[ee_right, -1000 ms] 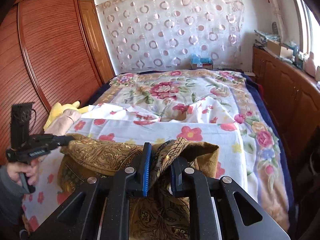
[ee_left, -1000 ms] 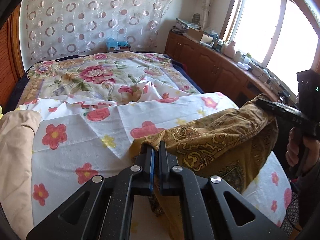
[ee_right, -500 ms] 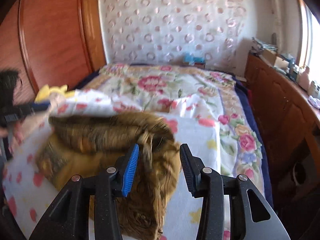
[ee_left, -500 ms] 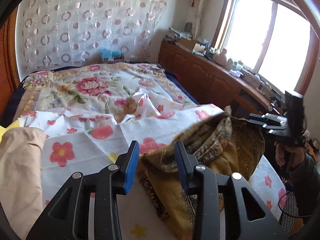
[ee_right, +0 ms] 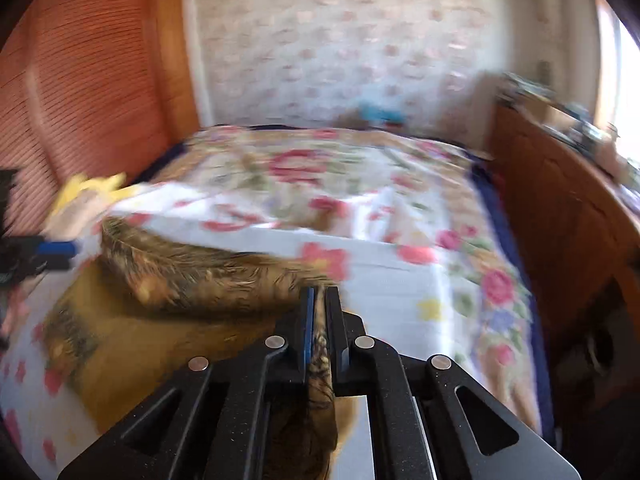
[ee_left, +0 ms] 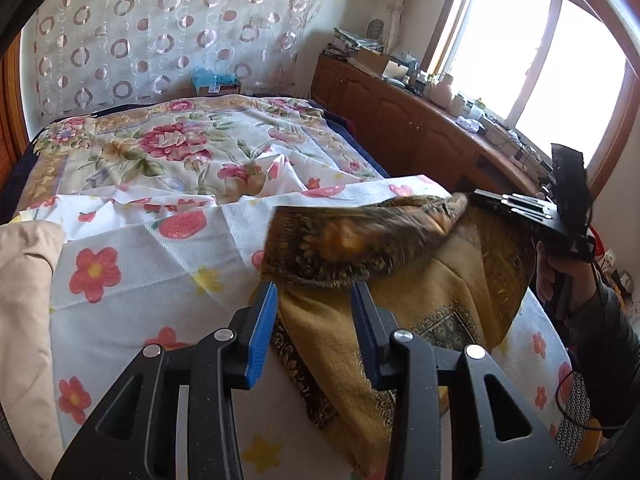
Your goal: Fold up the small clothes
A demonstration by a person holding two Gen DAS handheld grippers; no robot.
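Only the right wrist view shows the right hand-held gripper (ee_right: 320, 300) pinching the cloth (ee_right: 180, 276) (blurred).

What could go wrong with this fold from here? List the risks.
1. The right gripper has just closed on one bunched edge of the brown patterned garment; lifting may drag the fold askew.
2. The left gripper is open, fingers astride the near corner, so nothing pins that side.
3. The floral sheet underneath is loose and may wrinkle with it.

Floral bedsheet (ee_left: 168, 280), wood cabinets (ee_left: 400, 120) w/ clutter, curtain (ee_left: 160, 32).
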